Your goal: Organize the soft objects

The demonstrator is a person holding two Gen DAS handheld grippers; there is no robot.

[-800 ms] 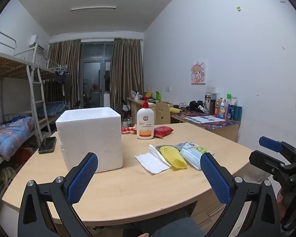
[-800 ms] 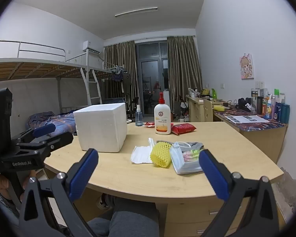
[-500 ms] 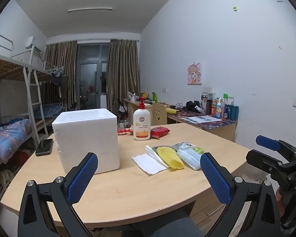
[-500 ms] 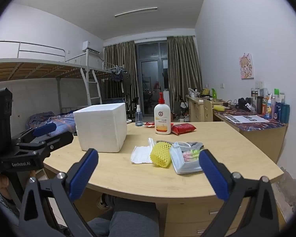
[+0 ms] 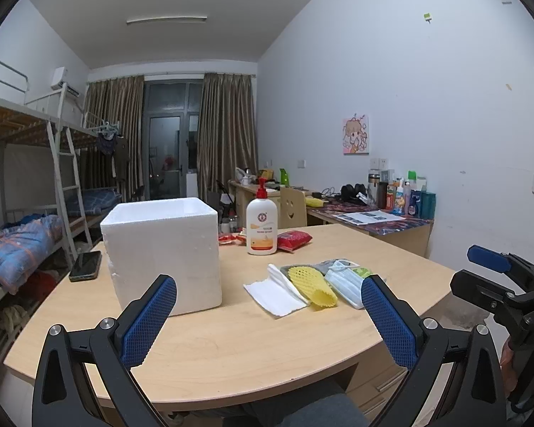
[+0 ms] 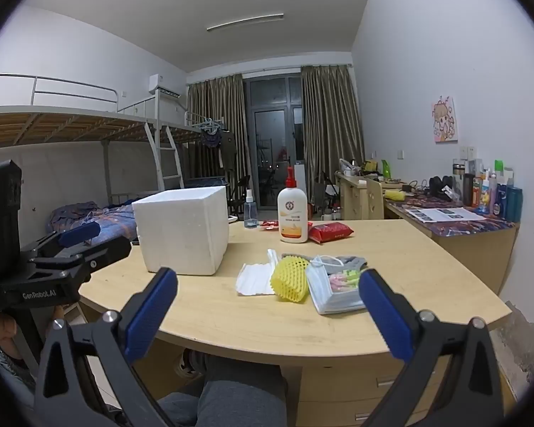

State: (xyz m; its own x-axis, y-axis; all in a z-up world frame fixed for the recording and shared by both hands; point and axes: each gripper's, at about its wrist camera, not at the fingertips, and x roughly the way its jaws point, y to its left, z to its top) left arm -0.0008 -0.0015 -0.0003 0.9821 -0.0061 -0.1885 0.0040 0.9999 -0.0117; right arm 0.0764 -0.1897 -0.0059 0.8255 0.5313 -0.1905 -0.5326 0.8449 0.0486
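A white foam box point(image 5: 163, 249) point(image 6: 183, 229) stands on the wooden table point(image 5: 231, 338). To its right lie soft things in a row: a white foam sheet point(image 5: 274, 293) point(image 6: 254, 277), a yellow foam net point(image 5: 311, 284) point(image 6: 290, 277), a pale blue face mask point(image 5: 345, 281) point(image 6: 329, 290) and a grey item under them. My left gripper point(image 5: 267, 320) is open and empty, held before the table's near edge. My right gripper point(image 6: 267, 316) is open and empty, also short of the table; it shows at the left wrist view's right edge point(image 5: 495, 277).
A white pump bottle point(image 5: 261, 224) and red packets point(image 5: 293, 240) stand behind the soft things. A small spray bottle point(image 6: 250, 210) is near them. A phone point(image 5: 85, 265) lies at the table's left. A cluttered desk point(image 5: 373, 217) is at the right wall, bunk beds at the left.
The left wrist view has shifted slightly, so the box and soft things sit a little further left and higher. The right wrist view is almost unchanged. Both grippers stay open.
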